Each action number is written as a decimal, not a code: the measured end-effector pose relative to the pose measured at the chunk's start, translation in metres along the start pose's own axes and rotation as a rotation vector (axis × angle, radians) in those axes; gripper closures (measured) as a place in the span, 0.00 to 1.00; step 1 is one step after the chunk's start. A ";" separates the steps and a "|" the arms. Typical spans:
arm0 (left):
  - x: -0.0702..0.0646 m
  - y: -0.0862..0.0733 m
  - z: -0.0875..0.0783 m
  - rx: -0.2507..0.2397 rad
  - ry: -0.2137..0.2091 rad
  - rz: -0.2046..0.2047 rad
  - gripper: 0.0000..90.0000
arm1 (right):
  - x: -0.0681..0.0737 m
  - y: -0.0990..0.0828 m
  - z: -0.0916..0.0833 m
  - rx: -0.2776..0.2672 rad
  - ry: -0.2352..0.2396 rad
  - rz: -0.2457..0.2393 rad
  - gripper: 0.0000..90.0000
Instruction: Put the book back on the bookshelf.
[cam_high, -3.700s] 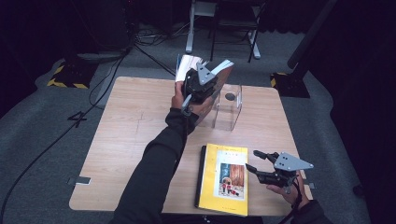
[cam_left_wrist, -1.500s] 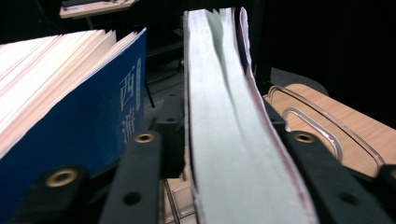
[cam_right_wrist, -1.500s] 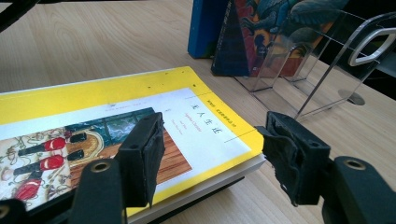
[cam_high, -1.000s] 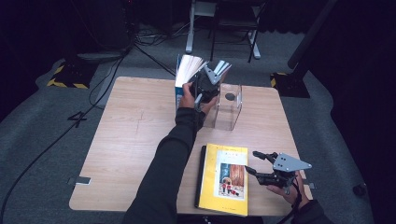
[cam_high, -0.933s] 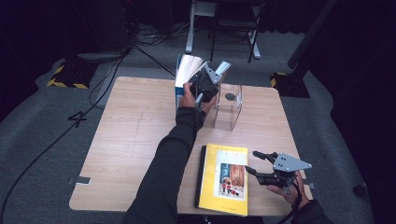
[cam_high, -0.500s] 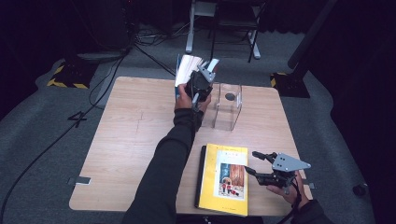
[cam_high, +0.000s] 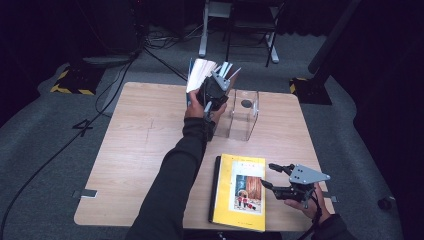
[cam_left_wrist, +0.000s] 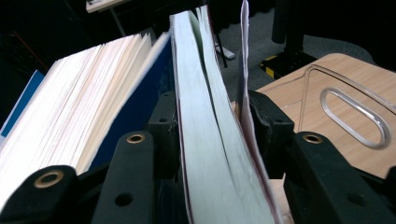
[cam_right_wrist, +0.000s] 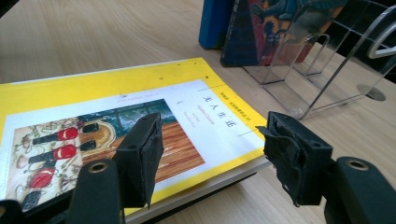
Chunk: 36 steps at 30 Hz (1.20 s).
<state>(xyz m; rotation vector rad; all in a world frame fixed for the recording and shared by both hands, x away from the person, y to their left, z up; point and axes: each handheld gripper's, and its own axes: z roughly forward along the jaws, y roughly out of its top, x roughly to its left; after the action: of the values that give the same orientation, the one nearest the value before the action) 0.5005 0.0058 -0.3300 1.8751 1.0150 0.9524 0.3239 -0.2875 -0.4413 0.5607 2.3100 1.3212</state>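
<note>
At the top centre of the high view the left gripper (cam_high: 216, 90), its fingers just easing apart around the thin books (cam_left_wrist: 210, 140) beside the clear acrylic bookend (cam_high: 243, 114), should release only once they stand upright, while the right gripper (cam_high: 274, 176) hovers, fingers apart, over the yellow book (cam_high: 240, 192).

A clear acrylic bookend (cam_high: 244, 114) is standing on the worktop (cam_high: 135, 150); a metal stand (cam_high: 240, 30) is sitting on the floor behind.

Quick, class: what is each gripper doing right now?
Left gripper: jaws just opening, thin white-paged book between them.
Right gripper: open, empty, over the flat yellow-covered book.
</note>
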 end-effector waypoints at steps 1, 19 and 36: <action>0.001 -0.001 -0.002 -0.002 0.001 0.000 0.62 | 0.000 0.000 0.001 0.005 0.003 -0.003 0.41; 0.002 -0.011 -0.037 -0.036 -0.095 0.073 0.47 | 0.003 -0.002 0.007 0.049 0.027 -0.010 0.40; 0.006 -0.032 -0.073 -0.038 -0.196 0.158 0.41 | 0.003 -0.005 0.008 0.069 0.087 0.015 0.39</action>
<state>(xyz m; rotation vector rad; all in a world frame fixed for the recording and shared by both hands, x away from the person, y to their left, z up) 0.4296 0.0433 -0.3272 1.9956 0.7362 0.8511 0.3248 -0.2824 -0.4503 0.5537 2.4349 1.3008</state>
